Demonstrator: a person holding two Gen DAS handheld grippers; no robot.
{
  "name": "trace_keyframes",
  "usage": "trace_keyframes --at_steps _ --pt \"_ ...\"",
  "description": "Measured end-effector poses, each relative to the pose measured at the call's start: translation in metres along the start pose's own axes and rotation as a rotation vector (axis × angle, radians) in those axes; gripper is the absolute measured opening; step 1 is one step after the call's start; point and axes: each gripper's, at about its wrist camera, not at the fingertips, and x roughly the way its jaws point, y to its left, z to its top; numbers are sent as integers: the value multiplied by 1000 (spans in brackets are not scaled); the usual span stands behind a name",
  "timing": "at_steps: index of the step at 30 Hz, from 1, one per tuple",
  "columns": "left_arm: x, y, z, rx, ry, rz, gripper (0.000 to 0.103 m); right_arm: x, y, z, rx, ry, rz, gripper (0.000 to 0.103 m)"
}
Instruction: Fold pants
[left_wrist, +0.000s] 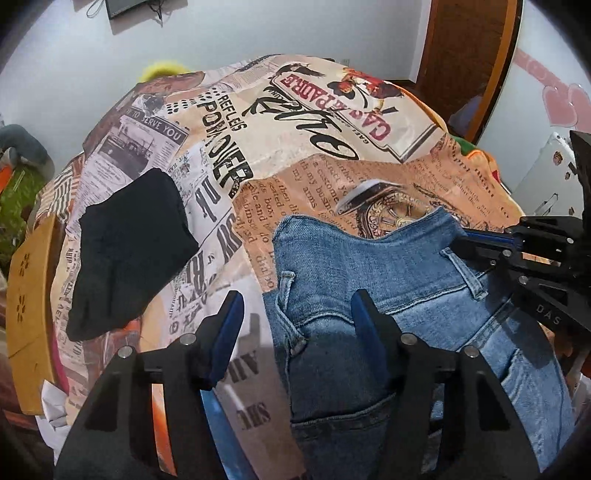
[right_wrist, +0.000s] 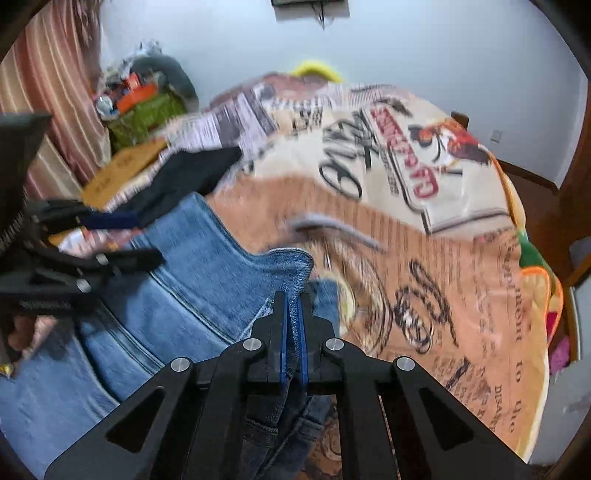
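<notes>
Blue jeans lie on a bed covered with a newspaper-print blanket; the waistband end points away from me. My left gripper is open, its jaws straddling the left edge of the jeans near a belt loop. My right gripper is shut on the jeans' waistband corner; it also shows at the right edge of the left wrist view. The left gripper shows in the right wrist view over the jeans. The right wrist view is motion-blurred.
A folded black garment lies on the blanket left of the jeans, also in the right wrist view. A wooden board sits at the bed's left edge. A pile of clutter stands by the wall. A wooden door frame is far right.
</notes>
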Motion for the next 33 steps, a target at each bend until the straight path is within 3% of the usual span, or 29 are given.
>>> trace_keyframes --at_steps 5,9,11,16,22,23,24,25,27,33 --pt "-4 4 4 -20 7 -11 64 -7 -7 8 40 39 27 5" --pt "-29 6 3 -17 -50 24 64 -36 1 11 9 1 5 8" --pt "-45 6 2 -10 -87 43 64 -52 5 12 5 -17 7 12" --pt "-95 6 -7 -6 -173 11 68 -93 19 7 -24 -83 -16 38" --pt "-134 -1 -29 16 -232 -5 83 -123 32 -3 -8 -105 -27 39" --pt "-138 -2 -33 22 -234 -13 84 -127 34 -8 -2 -109 -32 41" --pt "-143 -4 -39 27 -237 -20 85 -130 36 -11 1 -112 -36 51" --pt "-146 -5 -43 28 -236 -20 90 -132 38 -16 4 -119 -39 61" --pt "-149 -6 -53 20 -218 -21 98 -136 42 -27 5 -128 -48 67" --pt "-124 -6 -73 -40 -82 -96 99 -119 47 -60 40 -38 -34 67"
